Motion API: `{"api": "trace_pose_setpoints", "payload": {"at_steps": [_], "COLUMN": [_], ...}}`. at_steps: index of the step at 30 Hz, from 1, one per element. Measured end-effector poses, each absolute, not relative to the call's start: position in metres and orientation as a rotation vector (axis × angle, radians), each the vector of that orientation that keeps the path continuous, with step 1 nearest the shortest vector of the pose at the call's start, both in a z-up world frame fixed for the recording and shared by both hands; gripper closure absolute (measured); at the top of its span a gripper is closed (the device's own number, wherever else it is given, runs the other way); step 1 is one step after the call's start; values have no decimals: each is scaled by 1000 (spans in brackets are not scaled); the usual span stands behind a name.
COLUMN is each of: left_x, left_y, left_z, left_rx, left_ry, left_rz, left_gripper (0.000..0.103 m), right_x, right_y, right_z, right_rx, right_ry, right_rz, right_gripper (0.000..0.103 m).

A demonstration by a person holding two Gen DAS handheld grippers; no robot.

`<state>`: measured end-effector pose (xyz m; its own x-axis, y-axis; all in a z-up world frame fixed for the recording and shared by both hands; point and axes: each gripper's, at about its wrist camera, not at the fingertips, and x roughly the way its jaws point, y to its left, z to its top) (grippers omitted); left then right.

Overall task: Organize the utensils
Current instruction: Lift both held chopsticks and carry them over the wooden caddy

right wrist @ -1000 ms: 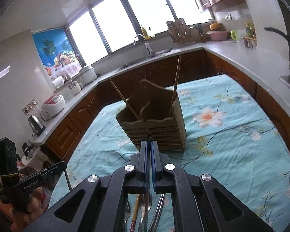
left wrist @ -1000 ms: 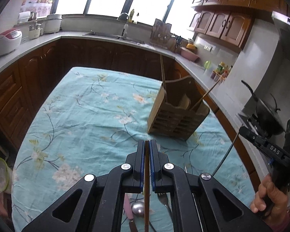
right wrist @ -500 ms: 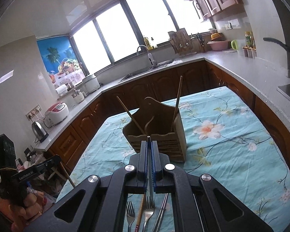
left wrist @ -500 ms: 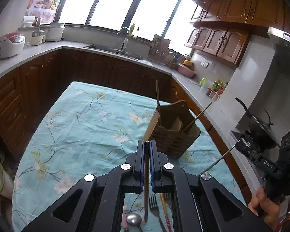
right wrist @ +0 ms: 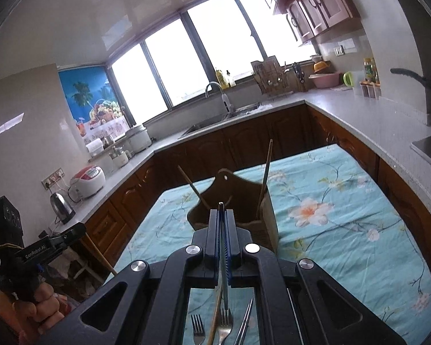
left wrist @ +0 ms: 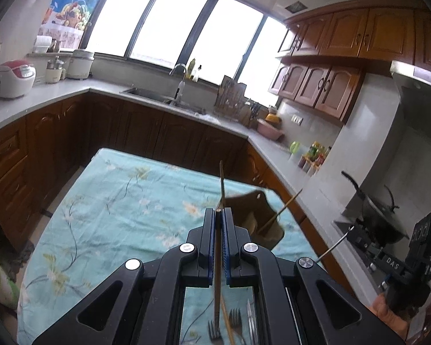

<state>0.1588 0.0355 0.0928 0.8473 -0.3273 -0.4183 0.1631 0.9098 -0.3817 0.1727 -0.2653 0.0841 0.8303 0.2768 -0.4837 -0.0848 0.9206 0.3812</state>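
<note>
Nearest to us, our left gripper (left wrist: 219, 211) has its jaws pinched narrow on a wooden chopstick (left wrist: 217, 261) that runs back between the blue pads. Our right gripper (right wrist: 221, 211) is likewise clamped tight, on the slim metal handle of a fork (right wrist: 224, 310) whose tines hang below the jaws. Beneath both grippers, on the worktop (right wrist: 344, 230) with its turquoise floral cloth, lie the loose utensils: another fork (right wrist: 197, 327), a second chopstick (right wrist: 215, 316) and a pair of metal chopsticks (right wrist: 245, 322). Just beyond the jaws stands the wooden utensil holder (right wrist: 244, 198), upright on the cloth, with two sticks (right wrist: 265, 172) leaning out of its compartments. In the left view the same holder (left wrist: 258, 215) sits right of the jaws, partly hidden. Further off, the dark cabinets, the sink (right wrist: 215, 120) and the bright windows (right wrist: 201, 49) close the kitchen.
</note>
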Motion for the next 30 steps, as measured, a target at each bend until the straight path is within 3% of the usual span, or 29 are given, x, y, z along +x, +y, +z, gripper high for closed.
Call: {"api": "trace_pose_setpoints", "payload": {"at_steps": [19, 30], "left_x": [243, 319], "left_y": [21, -3], "left_z": [104, 62], "left_rx": [-423, -445], "left_ry": [315, 333], "left_rz": [-269, -220], "left_gripper": [100, 100], "right_x": [226, 272], "right_y": [-299, -312], "right_z": [142, 117], "right_rx": [374, 382], "right_ry": [376, 393], "right_rz": [140, 100], "right_gripper": [100, 100]}}
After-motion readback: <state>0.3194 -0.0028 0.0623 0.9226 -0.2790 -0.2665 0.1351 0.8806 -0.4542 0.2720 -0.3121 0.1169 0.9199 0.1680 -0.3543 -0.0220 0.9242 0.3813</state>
